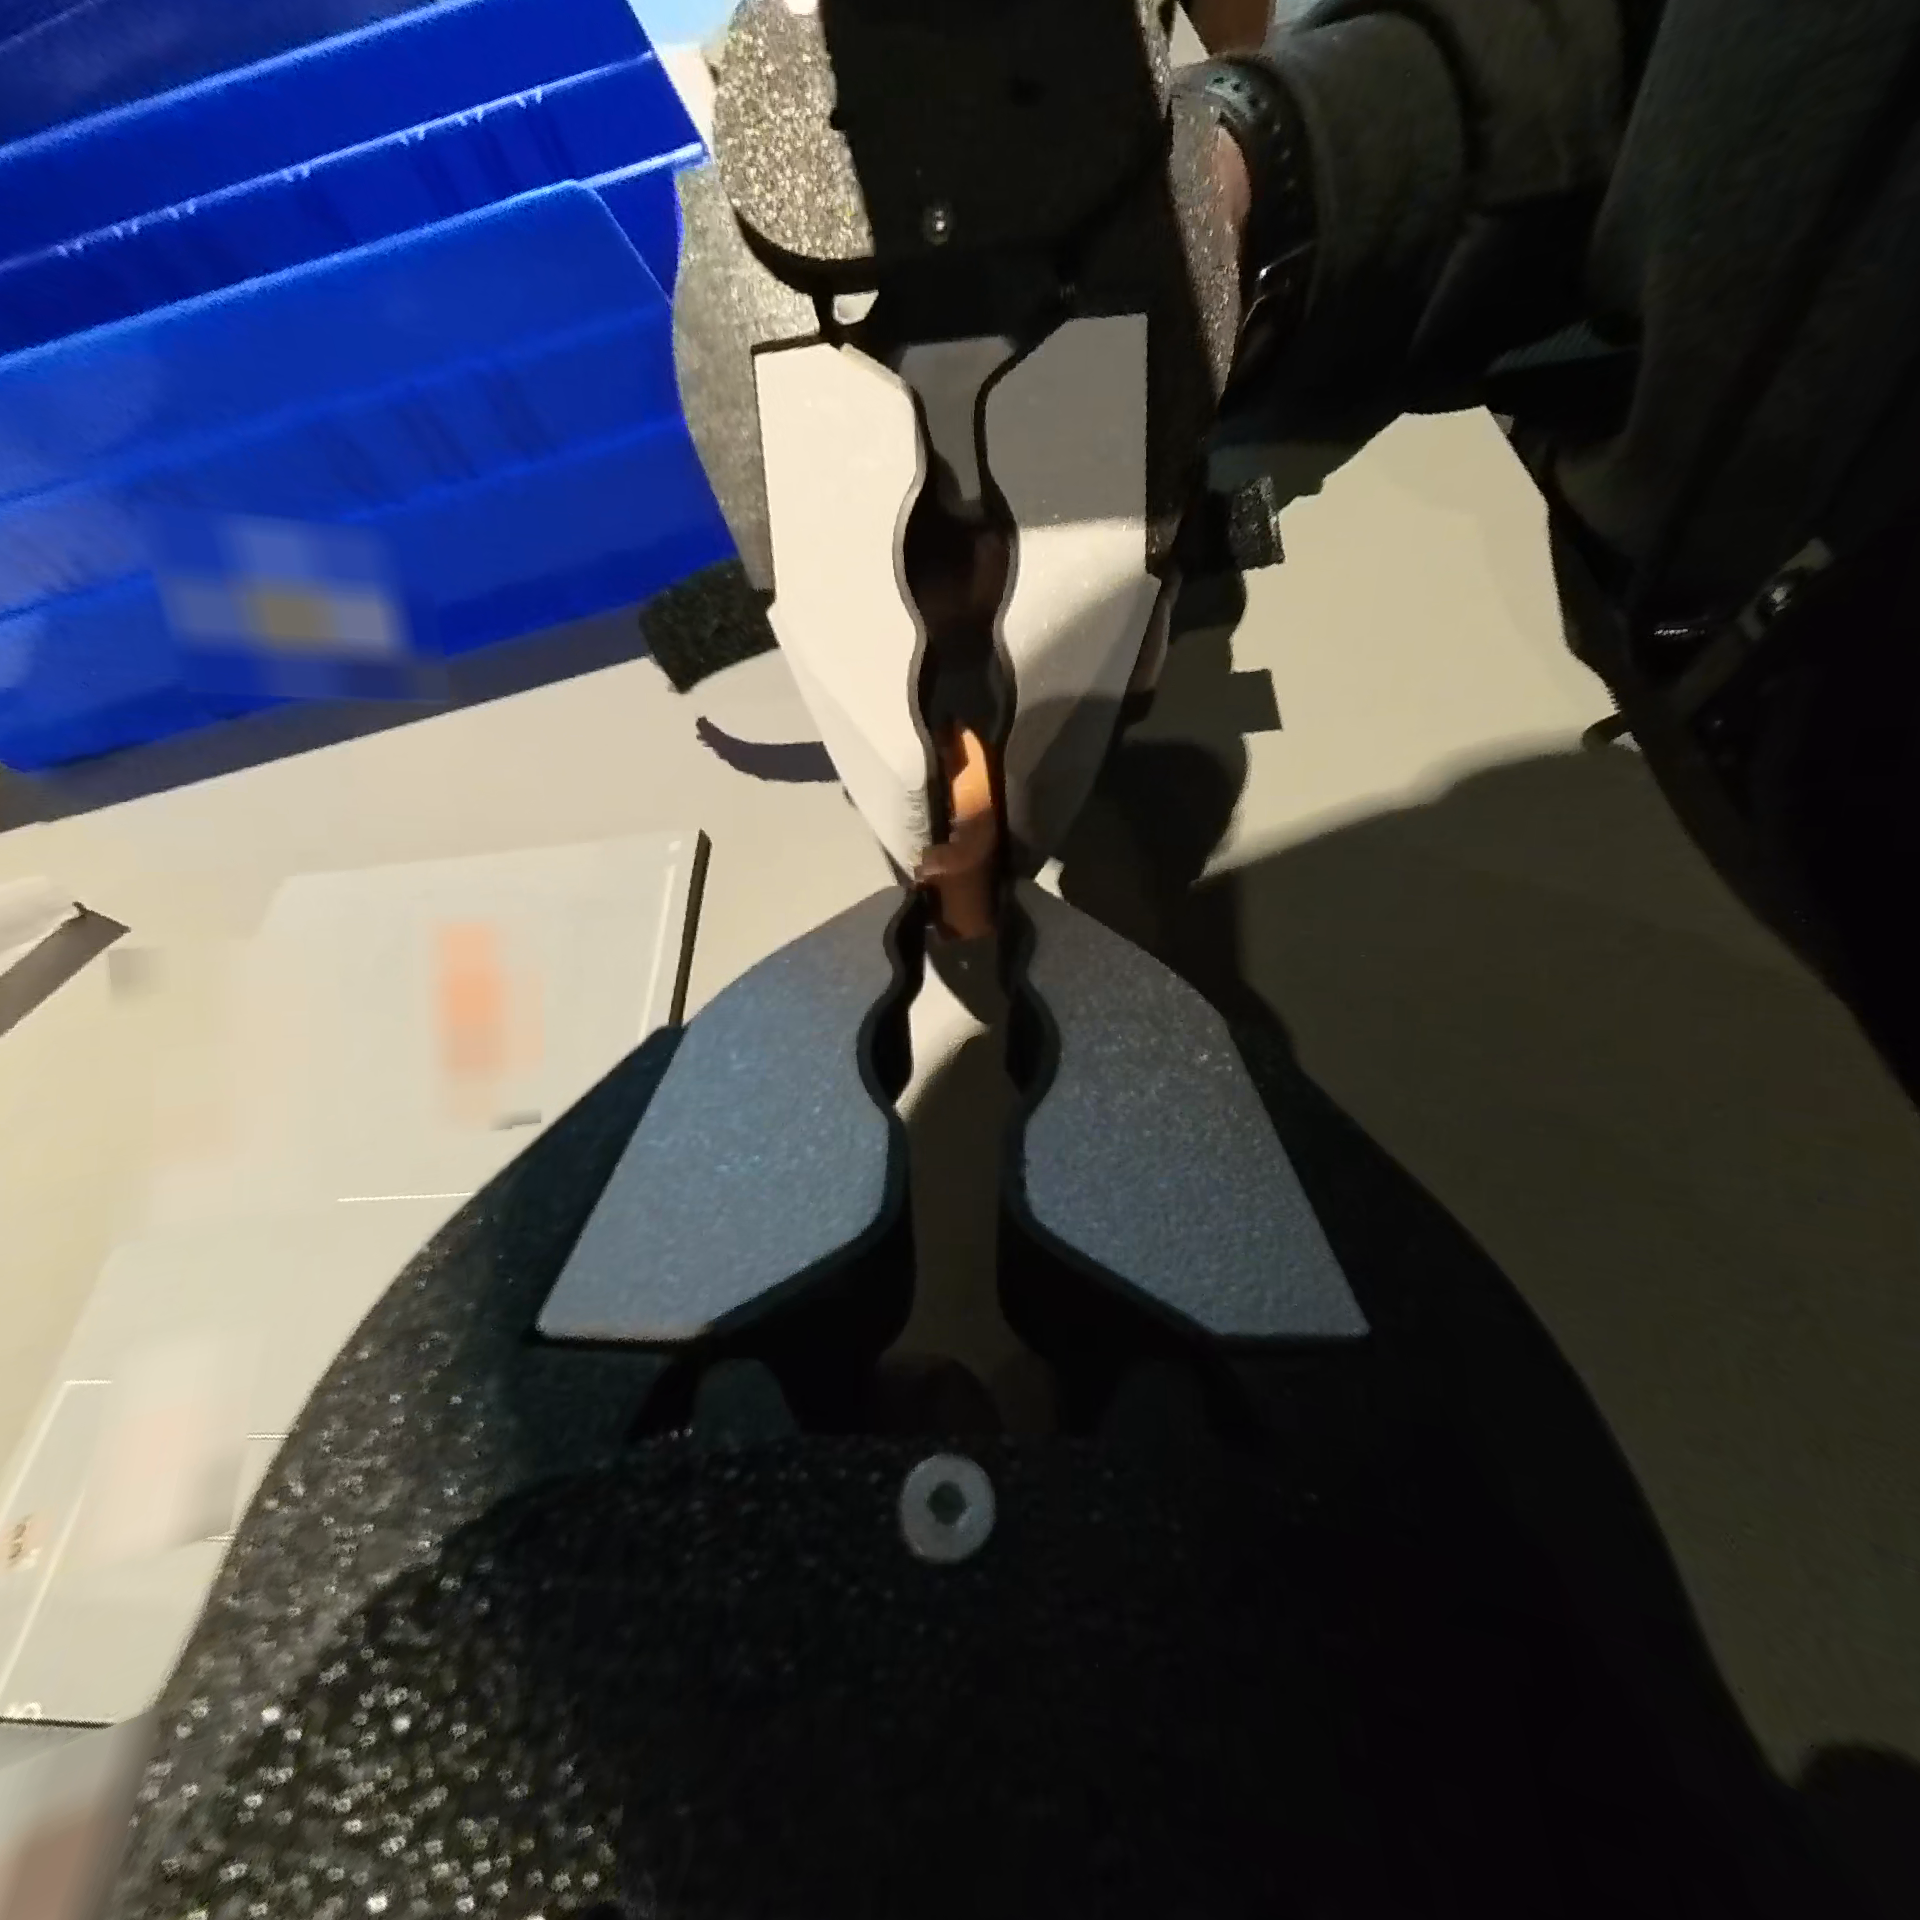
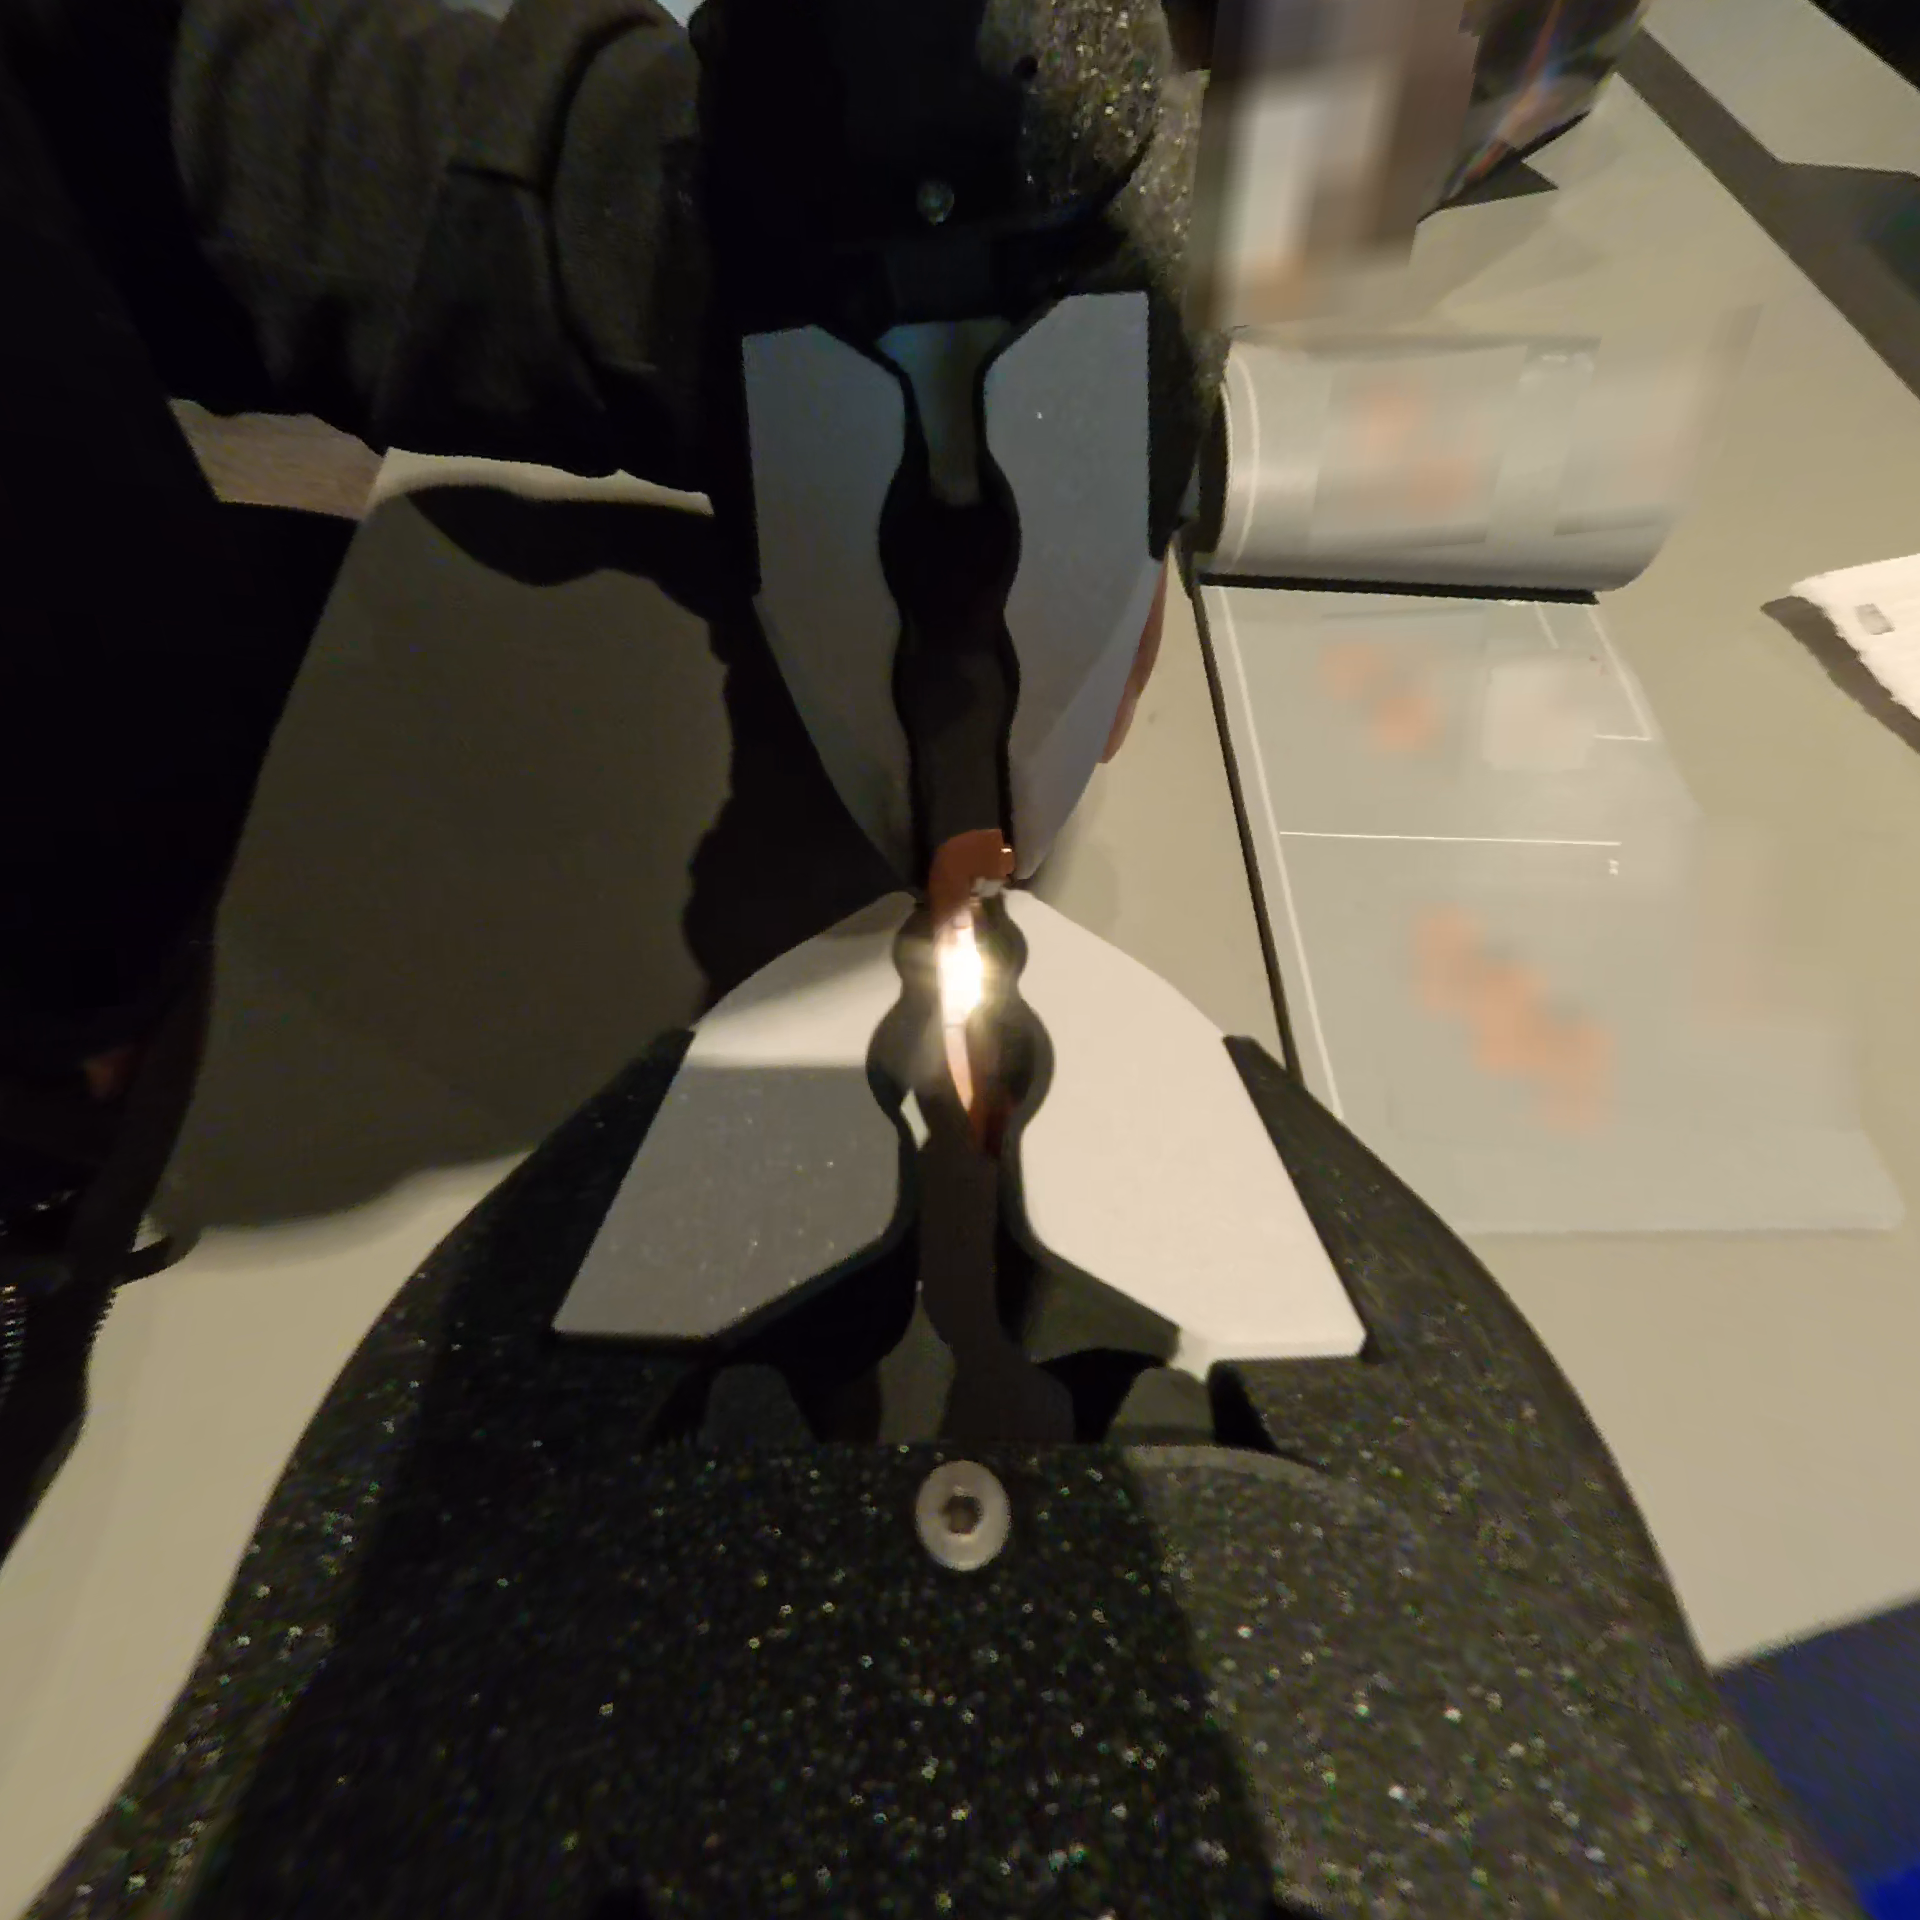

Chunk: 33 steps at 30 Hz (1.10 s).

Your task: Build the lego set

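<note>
With both hand-held grippers, left [image 1: 961, 914] and right [image 2: 961, 925], clamped tip-to-tip on one orange lego piece [image 2: 971, 868] at frame centre, we risk twisting it loose.

The left gripper [image 1: 961, 925] and the right gripper [image 2: 961, 935] meet tip to tip, each pointing toward twelve o'clock in its own wrist view with the other coming down from the top. Both sets of jaws stand nearly closed, a narrow wavy slit between the grey pads. A black-gloved hand [image 1: 1351, 208] holds the right gripper at one o'clock in the left wrist view.
</note>
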Motion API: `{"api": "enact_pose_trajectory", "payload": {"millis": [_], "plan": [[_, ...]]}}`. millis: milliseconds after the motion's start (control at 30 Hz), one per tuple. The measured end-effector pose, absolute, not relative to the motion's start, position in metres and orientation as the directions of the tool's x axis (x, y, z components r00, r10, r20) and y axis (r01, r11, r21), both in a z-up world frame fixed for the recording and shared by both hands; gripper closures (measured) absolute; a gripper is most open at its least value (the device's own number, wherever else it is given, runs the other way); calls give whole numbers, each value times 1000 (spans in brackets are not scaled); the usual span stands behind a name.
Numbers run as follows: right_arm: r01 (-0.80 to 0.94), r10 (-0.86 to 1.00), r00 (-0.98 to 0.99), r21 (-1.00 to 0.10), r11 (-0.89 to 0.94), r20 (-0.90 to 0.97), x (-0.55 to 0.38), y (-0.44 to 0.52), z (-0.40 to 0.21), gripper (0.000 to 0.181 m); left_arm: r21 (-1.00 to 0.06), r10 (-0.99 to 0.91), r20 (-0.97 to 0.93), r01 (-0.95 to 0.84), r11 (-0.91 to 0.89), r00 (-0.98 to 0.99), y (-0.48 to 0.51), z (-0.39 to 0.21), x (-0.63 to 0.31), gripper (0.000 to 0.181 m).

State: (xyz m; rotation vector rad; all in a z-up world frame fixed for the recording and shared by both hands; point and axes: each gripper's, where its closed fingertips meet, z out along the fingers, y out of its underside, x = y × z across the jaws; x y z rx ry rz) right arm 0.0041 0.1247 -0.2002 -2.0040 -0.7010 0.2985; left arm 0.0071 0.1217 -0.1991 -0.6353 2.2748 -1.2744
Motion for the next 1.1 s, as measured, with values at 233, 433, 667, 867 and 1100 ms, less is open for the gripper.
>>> {"api": "enact_pose_trajectory", "payload": {"millis": [233, 433, 667, 867, 1100], "plan": [[353, 579, 812, -851, -388, 73, 9, 123, -201, 169, -866, -598, -157, -182, 466, -786, 123, -200, 8, 169], [379, 593, 799, -845, -377, 93, 7, 122, -202, 173, -866, -593, -151, -184, 466, -791, 122, -200, 8, 169], [359, 604, 793, -862, -357, 80, 4, 122, -197, 174, -879, -589, -144, -170, 445, -795, 121, -196, 7, 168], [252, 597, 803, -903, -348, -6, 5, 122, -186, 174, -912, -624, -163, -124, 390, -764, 123, -184, 11, 160], [1, 586, 798, -971, -241, -144, 10, 125, -150, 174, -985, -679, -21, -102, 141, -734, 130, -152, 12, 154]]}}
